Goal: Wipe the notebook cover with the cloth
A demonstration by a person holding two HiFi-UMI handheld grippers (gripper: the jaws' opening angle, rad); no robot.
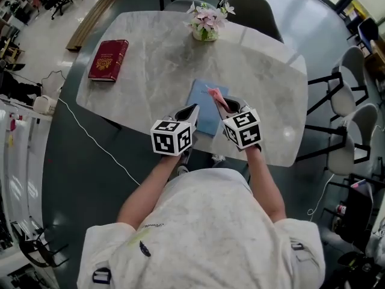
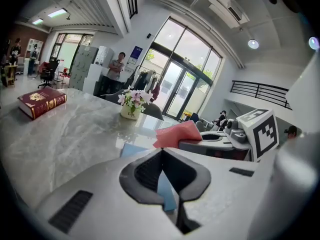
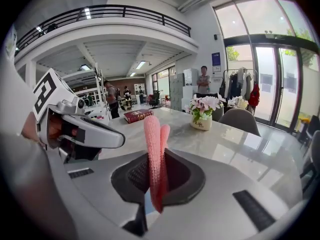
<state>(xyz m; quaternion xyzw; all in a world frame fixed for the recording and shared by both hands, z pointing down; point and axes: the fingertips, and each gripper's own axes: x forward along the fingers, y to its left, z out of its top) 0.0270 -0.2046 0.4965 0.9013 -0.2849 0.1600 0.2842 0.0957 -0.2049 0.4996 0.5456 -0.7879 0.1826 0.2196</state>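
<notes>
My left tool [image 1: 192, 108] has its jaws drawn together at the tips and carries nothing; in the left gripper view [image 2: 162, 153] I see only a strip of blue through the hollow between the pads. That blue is the notebook [image 1: 204, 112], lying flat on the bench [image 1: 150, 83] just under and ahead of both tools, between them. My right tool [image 1: 230, 106] is clamped on the pink cloth [image 1: 217, 96]. In the right gripper view [image 3: 156, 160] the cloth [image 3: 154, 144] stands upright in a folded bunch, pinched between the pads and rising above them. From the left tool, the cloth [image 2: 178, 133] shows just to its right, sticking out past the right tool's nose and raised over the notebook [image 2: 131, 149]; I cannot tell whether it touches the cover.

Well ahead of the left tool and off to its left lies a red book [image 1: 109, 59] near the bench edge. Farther ahead of both tools, near the far edge, stands a flower pot [image 1: 205, 21] with pale pink blooms.
</notes>
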